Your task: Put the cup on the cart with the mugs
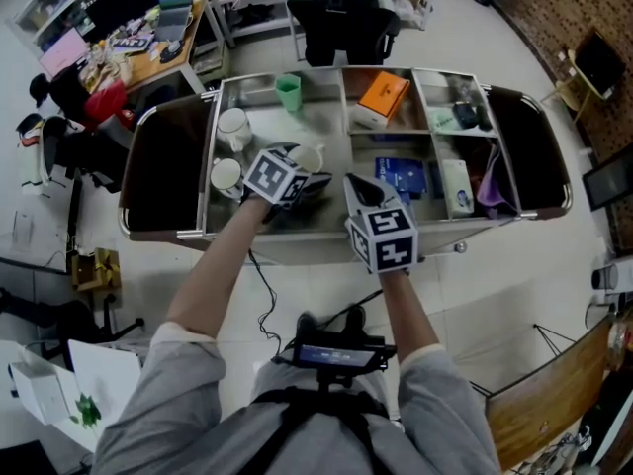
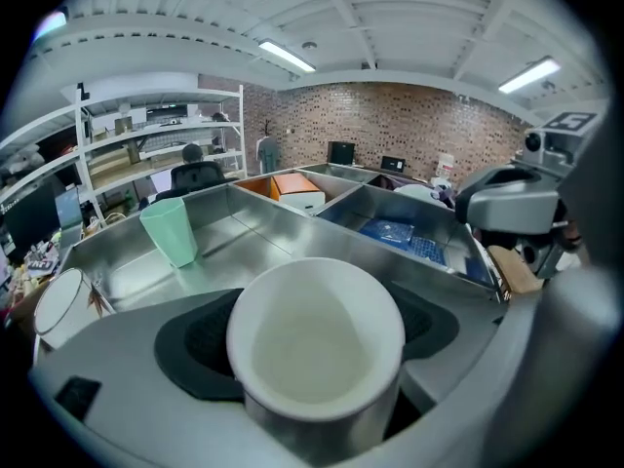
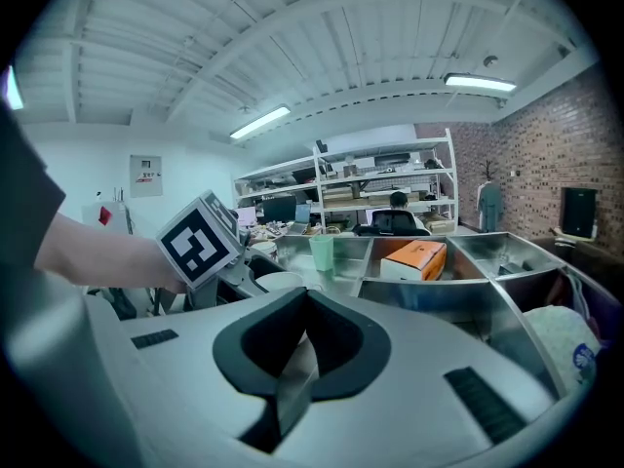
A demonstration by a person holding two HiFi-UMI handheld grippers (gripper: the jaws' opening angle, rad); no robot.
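A white cup (image 1: 308,156) (image 2: 317,334) sits between the jaws of my left gripper (image 1: 303,172) (image 2: 317,364), which is shut on it. The cup hangs over the left compartment of the steel cart (image 1: 259,109). Two white mugs (image 1: 233,127) (image 1: 226,174) stand at that compartment's left side, and one mug (image 2: 60,302) shows at the left edge of the left gripper view. A green cup (image 1: 288,91) (image 2: 172,230) stands at the compartment's far end. My right gripper (image 1: 362,190) (image 3: 304,344) is shut on nothing, just right of the left one at the cart's near rim.
An orange-topped box (image 1: 384,95) fills the middle far compartment. Blue packets (image 1: 401,176) and a white packet (image 1: 456,187) lie in the near right ones. A black office chair (image 1: 341,18) stands behind the cart, a cluttered desk (image 1: 138,47) at far left, a wooden chair (image 1: 549,394) at lower right.
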